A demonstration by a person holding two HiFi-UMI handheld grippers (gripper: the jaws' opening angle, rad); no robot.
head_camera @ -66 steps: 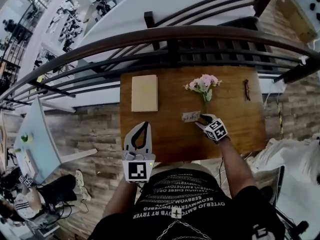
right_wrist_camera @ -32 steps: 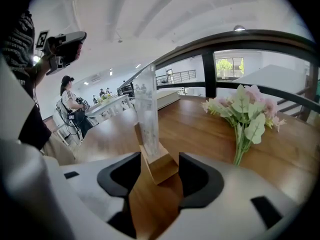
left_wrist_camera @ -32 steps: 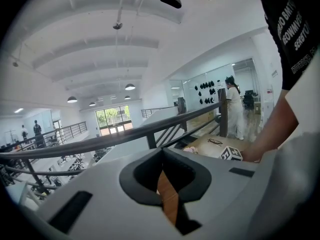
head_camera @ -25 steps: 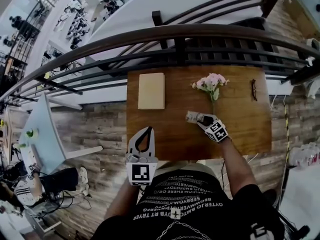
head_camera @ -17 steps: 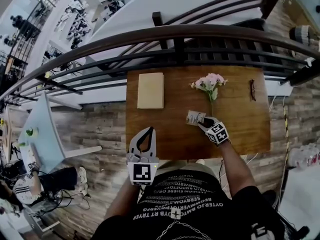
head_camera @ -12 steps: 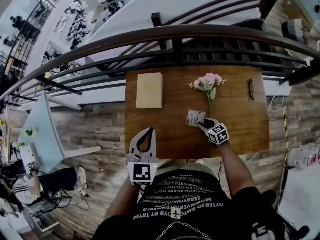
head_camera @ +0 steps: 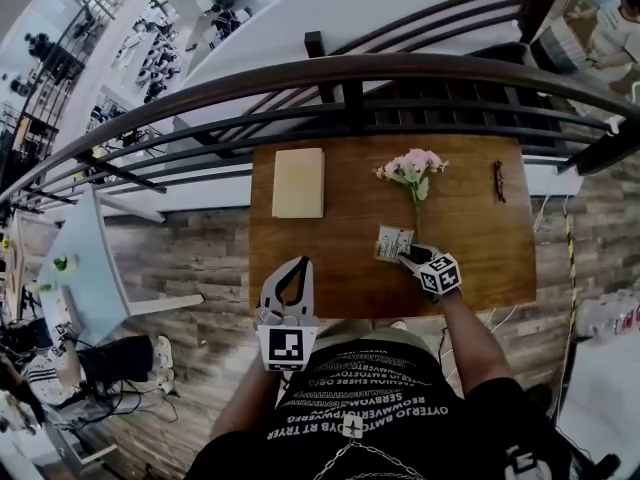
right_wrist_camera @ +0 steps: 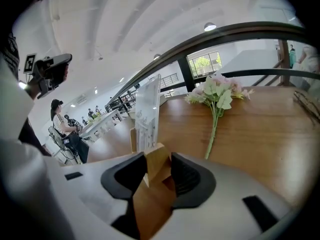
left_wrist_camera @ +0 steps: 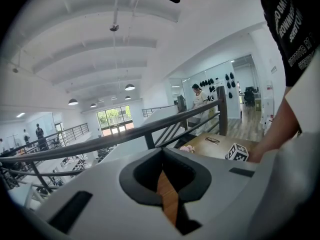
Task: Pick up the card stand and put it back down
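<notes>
**Card stand back near the table, grip not yet let go**

The wooden table (head_camera: 480, 258) carried everything, set against a dark railing. The left claw (head_camera: 296, 264) hung over the front-left edge. Its own view showed its jaws closed together with nothing between them, only a sliver of table wood beyond.

A tan book (head_camera: 298, 182) lay toward the back-left corner, and a pink flower sprig (head_camera: 410, 168) lay right of centre with its stem pointing to the front edge.

The right claw (head_camera: 412, 256) sat just past the stem's end, its jaws closed on the card stand (head_camera: 392, 243). The stand was right of centre, toward the front edge. A second earlier it had shown from above as a slanted strip. Now it showed a fuller, squarer face, slightly nearer the front edge. That suggested the lift was done and the set-down was under way, with release still to come.

The head view gave only a pale slip of card. The right gripper view showed a clear upright panel and a pale wooden base pinched between the pads. No view settled whether the base touched the table.

Glasses (head_camera: 497, 180) lay near the back-right corner.
</notes>
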